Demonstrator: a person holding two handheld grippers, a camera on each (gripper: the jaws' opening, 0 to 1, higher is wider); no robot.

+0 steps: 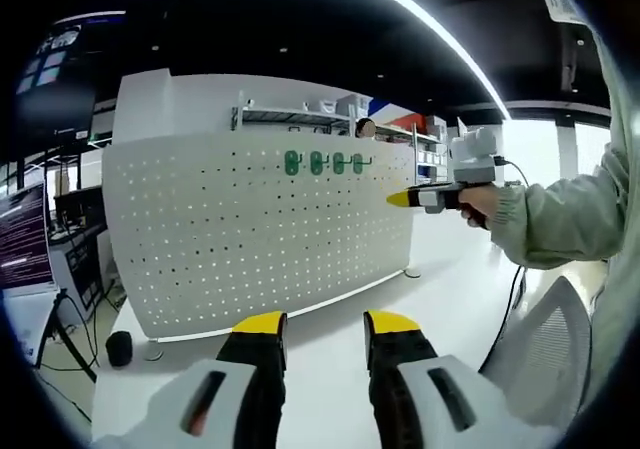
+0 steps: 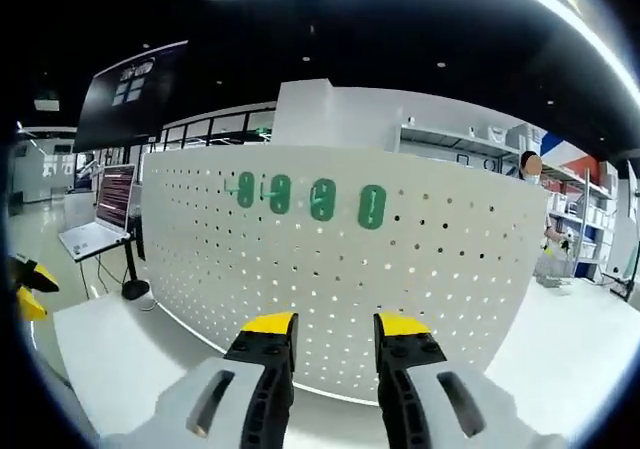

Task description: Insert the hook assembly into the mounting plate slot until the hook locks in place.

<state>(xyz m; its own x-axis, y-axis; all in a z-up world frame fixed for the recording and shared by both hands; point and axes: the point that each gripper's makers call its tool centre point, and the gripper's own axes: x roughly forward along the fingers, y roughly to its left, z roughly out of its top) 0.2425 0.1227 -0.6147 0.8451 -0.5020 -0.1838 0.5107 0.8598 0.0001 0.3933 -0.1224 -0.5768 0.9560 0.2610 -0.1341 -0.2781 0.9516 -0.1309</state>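
Note:
A white perforated mounting plate [image 1: 250,239] stands upright on the white table. Several green hooks [image 1: 316,163] hang in a row near its top edge. My left gripper [image 1: 326,322] hangs open in front of the plate's lower part, with nothing between its yellow-tipped jaws. The right gripper [image 1: 400,199] comes in from the right, held by a hand in a pale green sleeve, its tip close to the plate just below the hooks. In the right gripper view the same plate [image 2: 430,259] and green hooks [image 2: 322,198] face me. My right gripper [image 2: 335,324] is open and empty.
The white table [image 1: 330,369] runs under the plate. A small black cylinder [image 1: 118,347] sits by the plate's left foot. A mesh chair back [image 1: 545,354] is at the right. A laptop [image 2: 95,234] stands at the left, with shelves [image 2: 470,139] behind. The left gripper [image 2: 28,289] shows at the edge.

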